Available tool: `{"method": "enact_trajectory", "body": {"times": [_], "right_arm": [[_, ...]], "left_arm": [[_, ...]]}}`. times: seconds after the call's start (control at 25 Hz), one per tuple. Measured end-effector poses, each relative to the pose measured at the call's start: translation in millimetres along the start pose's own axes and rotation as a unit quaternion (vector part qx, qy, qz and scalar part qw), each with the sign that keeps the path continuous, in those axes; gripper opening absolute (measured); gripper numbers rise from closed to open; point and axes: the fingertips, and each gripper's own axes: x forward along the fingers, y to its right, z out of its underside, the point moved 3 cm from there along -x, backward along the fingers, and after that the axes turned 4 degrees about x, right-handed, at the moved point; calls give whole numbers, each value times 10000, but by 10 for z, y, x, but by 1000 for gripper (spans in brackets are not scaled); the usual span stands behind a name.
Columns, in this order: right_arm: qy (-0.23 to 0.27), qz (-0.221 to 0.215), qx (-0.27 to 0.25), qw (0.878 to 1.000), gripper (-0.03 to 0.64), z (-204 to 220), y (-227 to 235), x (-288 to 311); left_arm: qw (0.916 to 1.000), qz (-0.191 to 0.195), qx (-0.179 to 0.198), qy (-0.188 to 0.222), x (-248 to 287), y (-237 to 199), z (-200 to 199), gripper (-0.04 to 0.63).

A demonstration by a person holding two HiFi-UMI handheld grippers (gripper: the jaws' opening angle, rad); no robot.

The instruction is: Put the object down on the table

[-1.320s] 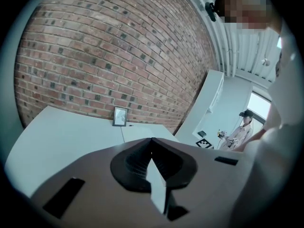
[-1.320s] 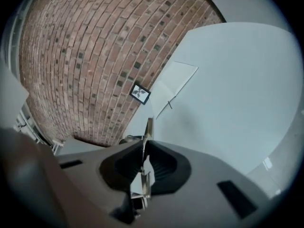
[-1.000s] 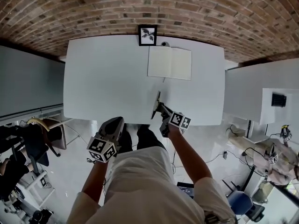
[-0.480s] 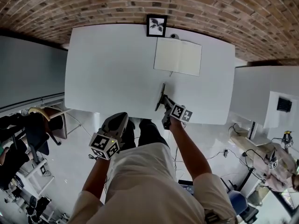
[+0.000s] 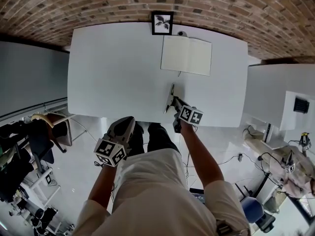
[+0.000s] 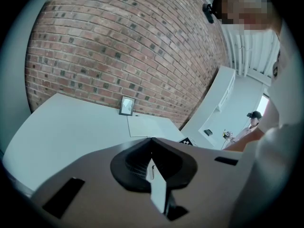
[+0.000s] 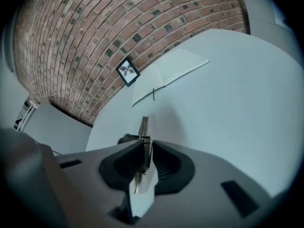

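My right gripper (image 5: 173,103) (image 7: 144,148) is shut on a thin flat strip (image 5: 170,97) (image 7: 143,132), held on edge just past the near edge of the white table (image 5: 113,68). The strip sticks forward from between the jaws toward the open notebook (image 5: 186,56) (image 7: 166,77). I cannot tell whether it touches the tabletop. My left gripper (image 5: 126,124) (image 6: 152,145) hangs below the table's near edge beside the person's legs, jaws pressed together with nothing between them.
A small framed picture (image 5: 162,23) (image 7: 127,71) (image 6: 126,106) stands at the table's far edge against the brick wall. A second white table (image 5: 275,97) sits to the right. A chair and clutter (image 5: 44,132) lie on the floor at the left.
The right gripper has carried the strip a little farther in over the table's near edge. The left gripper has stayed low by the legs. The head camera has shifted.
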Motion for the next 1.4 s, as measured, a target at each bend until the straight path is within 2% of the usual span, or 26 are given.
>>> {"method": "enact_trajectory", "body": {"times": [0.56,0.84,1.08,1.4], "right_arm": [[22,428,139,9990,63,-24,383,-75],[46,372,47,9993,63,-38,401,-146],[188,440,-416,9980,63,-120,214,-297],[703,590,-888,9918,63,-122,-230,-781]], "left_arm": [[9998,144,-19,-100,78,25,87,-6],[9998,183,-6,-24,116,43,98,-6],[9995,269,114,99,77,22,2,-6],[9973,591,395,195,-219,0,-120,-6]]}}
